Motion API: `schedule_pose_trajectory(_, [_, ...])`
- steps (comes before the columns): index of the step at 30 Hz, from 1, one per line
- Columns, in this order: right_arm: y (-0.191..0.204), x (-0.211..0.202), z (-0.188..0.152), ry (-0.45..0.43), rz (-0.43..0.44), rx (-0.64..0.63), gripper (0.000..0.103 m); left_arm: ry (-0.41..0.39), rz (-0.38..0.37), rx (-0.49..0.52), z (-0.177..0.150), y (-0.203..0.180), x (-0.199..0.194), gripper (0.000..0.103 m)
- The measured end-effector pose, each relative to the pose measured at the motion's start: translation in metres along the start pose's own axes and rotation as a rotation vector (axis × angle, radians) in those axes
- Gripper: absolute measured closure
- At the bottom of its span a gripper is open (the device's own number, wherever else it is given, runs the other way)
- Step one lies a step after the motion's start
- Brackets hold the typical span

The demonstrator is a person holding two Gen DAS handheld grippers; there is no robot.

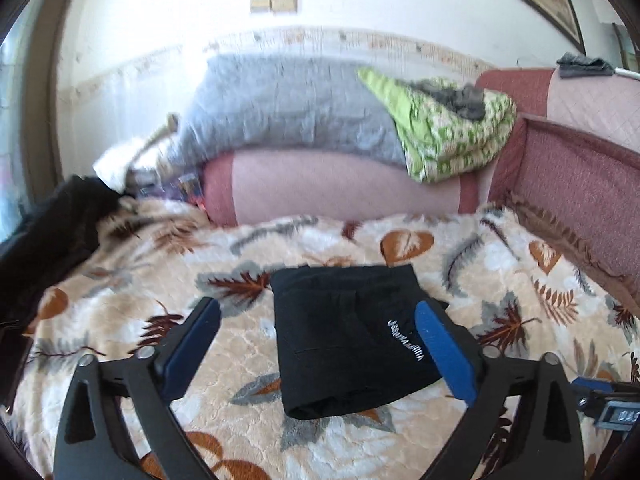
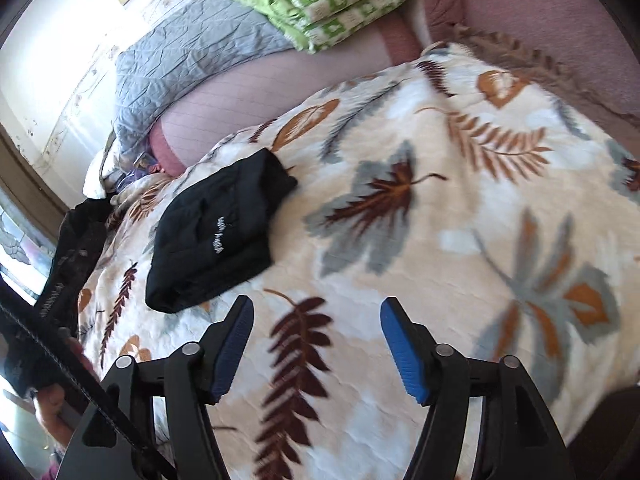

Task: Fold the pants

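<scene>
- The black pants lie folded into a compact rectangle on the leaf-print blanket, a small line of white lettering facing up on the top layer.
- Seen from my left claw, the bundle's long axis runs away from me toward the pink sofa back, tilted slightly; its rounded, rolled end is the one nearest me.
- My left claw hovers over the near end of the pants with its blue pads spread wide, one on either side of the bundle, gripping nothing.
- My right claw hangs above bare blanket just beside the pants, on their right, jaws parted and empty.
- A second dark garment is heaped at the blanket's edge, on the far side of the pants from my right claw.
- Beyond the pants, on the sofa back, rest a grey quilt and a green-and-white patterned bundle.
</scene>
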State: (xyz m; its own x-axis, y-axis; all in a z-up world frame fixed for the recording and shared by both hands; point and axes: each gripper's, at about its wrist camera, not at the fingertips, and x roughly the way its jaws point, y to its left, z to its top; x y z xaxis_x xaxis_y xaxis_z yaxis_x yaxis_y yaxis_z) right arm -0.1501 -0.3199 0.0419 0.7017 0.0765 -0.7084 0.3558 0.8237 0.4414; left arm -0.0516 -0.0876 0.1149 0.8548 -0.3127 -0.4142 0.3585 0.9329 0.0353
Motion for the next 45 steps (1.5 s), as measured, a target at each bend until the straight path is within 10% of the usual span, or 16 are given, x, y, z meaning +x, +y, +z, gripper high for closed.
schedule_pose_trajectory(5, [0.004, -0.005, -0.010, 0.019, 0.002, -0.008, 0.030, -0.069, 0.004, 0.011, -0.009, -0.005, -0.040, 0.000])
schedule_pose_trajectory(17, [0.049, -0.026, -0.002, -0.062, -0.067, -0.175, 0.024, 0.038, 0.063, -0.117, -0.032, 0.025, -0.043, 0.000])
schedule_pose_trajectory(30, [0.034, 0.012, -0.037, 0.014, -0.108, -0.121, 0.021, -0.135, 0.177, -0.103, -0.022, 0.026, -0.078, 0.000])
schedule_pose_trajectory(36, [0.038, 0.019, -0.045, -0.050, -0.114, -0.172, 0.021, -0.112, 0.275, -0.051, -0.028, 0.022, -0.084, 0.000])
schedule_pose_trajectory(45, [0.054, 0.035, -0.057, -0.064, -0.130, -0.276, 0.021, 0.120, 0.164, -0.022, -0.054, 0.017, -0.035, 0.000])
